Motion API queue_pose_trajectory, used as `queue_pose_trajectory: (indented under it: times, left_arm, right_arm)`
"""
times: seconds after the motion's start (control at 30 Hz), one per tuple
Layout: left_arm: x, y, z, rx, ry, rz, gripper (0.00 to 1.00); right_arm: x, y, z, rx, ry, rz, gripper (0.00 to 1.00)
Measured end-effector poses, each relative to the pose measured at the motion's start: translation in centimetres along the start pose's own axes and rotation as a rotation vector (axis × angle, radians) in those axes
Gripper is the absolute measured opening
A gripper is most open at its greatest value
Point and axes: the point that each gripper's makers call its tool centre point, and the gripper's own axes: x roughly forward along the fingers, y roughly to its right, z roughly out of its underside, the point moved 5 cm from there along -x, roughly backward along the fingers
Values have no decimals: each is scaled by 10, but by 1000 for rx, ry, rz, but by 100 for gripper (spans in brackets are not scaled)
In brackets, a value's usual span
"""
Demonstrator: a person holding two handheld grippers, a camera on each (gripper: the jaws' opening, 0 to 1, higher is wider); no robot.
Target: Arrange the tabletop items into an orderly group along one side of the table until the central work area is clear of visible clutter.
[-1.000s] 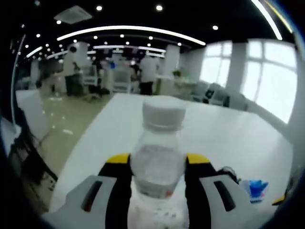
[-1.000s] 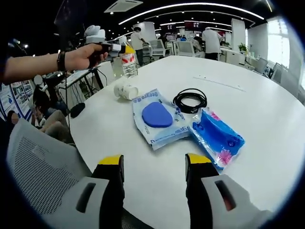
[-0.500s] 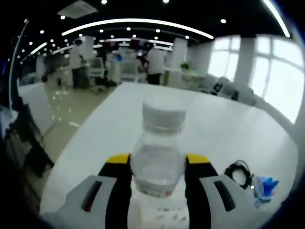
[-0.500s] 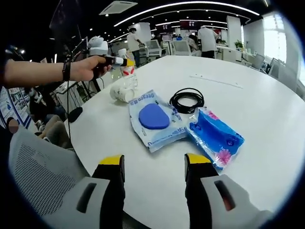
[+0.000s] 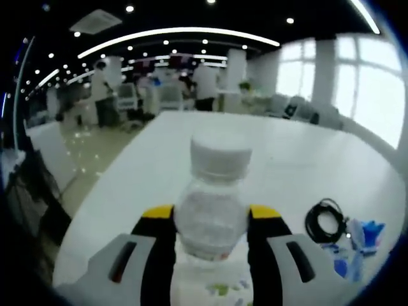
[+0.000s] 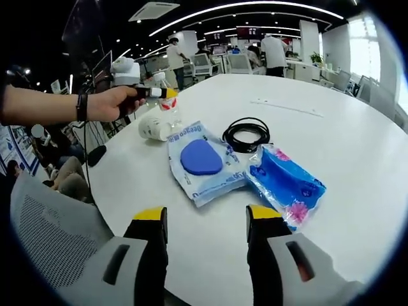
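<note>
A clear plastic bottle (image 5: 212, 217) with a white cap stands upright between the yellow-tipped jaws of my left gripper (image 5: 211, 215), which is shut on it. The right gripper view has that left gripper (image 6: 152, 93) in a person's hand at the table's far left, holding the bottle (image 6: 169, 107) just behind a white paper roll (image 6: 153, 126). A white-and-blue packet (image 6: 201, 163), a black cable coil (image 6: 247, 134) and a blue packet (image 6: 286, 185) lie mid-table. My right gripper (image 6: 206, 220) hangs open over the near table edge, nothing between its fingers.
The round white table (image 6: 344, 146) stretches far right, with a thin white strip (image 6: 280, 106) on it. A grey mesh chair (image 6: 44, 223) sits at the near left. The cable coil (image 5: 326, 220) and blue packet (image 5: 362, 237) lie right of the bottle. People stand far behind.
The left gripper has carried the bottle down and closer to the white roll. Its view has turned, bringing the cable coil and blue packet further in. The right gripper stays open.
</note>
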Motion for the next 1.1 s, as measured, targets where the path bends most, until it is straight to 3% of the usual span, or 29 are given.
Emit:
queue_pose_trajectory:
  times: [0.23,0.33,0.43,0.77,0.87,1.1]
  left_arm:
    - [-5,0,-3,-31,-21,34,42]
    - [-12,2,-10,-39,-4,57,51]
    - [-18,7,-13,-122,6,120,58]
    - [-52,3,-19,-89,24,126,58]
    - [-65,8,-17,-90,23,158,60]
    - [-90,0,-8,-68,13,151,59]
  right_arm:
    - [0,-2,3,9,-1,-7,49]
    - [-1,-1,2,15,3,-9,50]
    - [0,-2,2,16,4,-15,51]
    - [1,-2,4,21,5,-19,55]
    - [2,-3,4,20,10,-21,56]
    - [3,-6,6,16,8,-29,56]
